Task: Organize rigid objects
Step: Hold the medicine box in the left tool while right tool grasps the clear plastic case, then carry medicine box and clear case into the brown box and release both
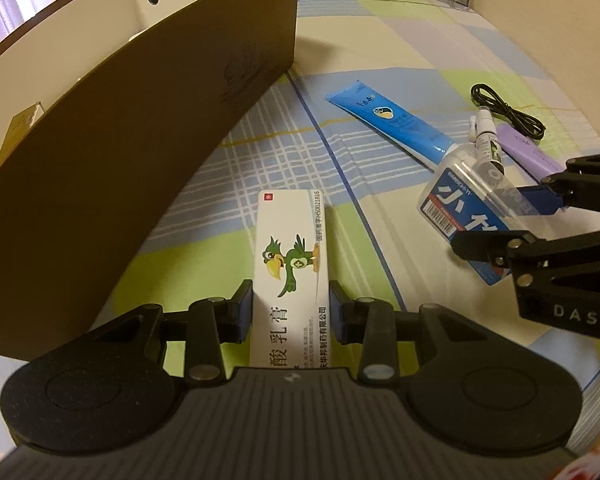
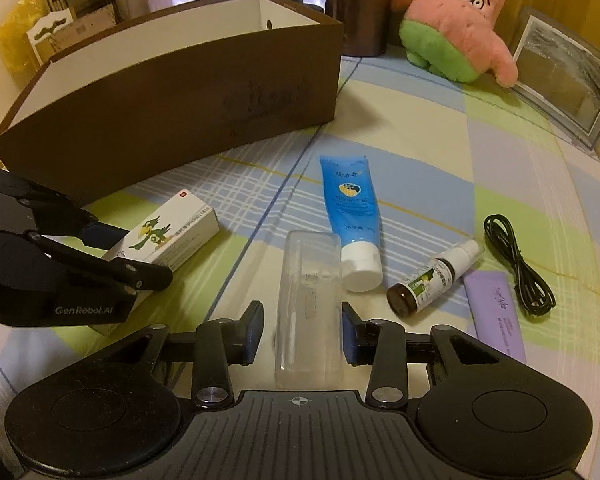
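My left gripper is shut on a white ointment box with a green parrot, also seen in the right wrist view. My right gripper straddles a clear plastic case; its pads stand just off the case's sides, open. In the left wrist view the case shows a blue label between the right gripper's fingers. A brown cardboard box with a white inside stands behind, open at the top.
On the checked cloth lie a blue tube, a small brown spray bottle, a purple tube and a coiled black cable. A pink plush star and a picture frame stand at the back right.
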`<move>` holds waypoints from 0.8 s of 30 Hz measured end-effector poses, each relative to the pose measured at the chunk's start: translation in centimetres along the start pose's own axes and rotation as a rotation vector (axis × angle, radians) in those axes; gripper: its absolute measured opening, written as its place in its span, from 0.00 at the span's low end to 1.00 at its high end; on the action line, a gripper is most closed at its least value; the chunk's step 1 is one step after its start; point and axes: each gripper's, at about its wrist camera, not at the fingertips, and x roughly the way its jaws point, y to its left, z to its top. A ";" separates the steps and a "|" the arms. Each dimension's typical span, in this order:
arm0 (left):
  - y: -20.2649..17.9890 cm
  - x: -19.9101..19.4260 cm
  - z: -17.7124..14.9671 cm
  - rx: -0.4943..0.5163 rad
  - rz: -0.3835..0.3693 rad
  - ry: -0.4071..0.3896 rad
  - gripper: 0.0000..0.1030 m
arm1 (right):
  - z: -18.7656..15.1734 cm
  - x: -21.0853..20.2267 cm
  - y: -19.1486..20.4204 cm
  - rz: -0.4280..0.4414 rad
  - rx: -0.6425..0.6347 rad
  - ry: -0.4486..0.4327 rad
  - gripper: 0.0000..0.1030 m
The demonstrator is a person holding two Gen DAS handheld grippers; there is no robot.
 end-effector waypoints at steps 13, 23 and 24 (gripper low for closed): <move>0.2 -0.9 -0.2 0.003 -0.018 -0.015 0.32 | -0.3 -1.1 0.3 0.020 0.052 -0.007 0.27; 0.9 -5.3 0.4 -0.035 -0.043 -0.112 0.32 | 1.8 -3.9 1.1 0.065 0.093 -0.073 0.27; 1.0 -5.9 0.6 -0.042 -0.043 -0.125 0.32 | 2.4 -4.3 1.3 0.076 0.089 -0.086 0.27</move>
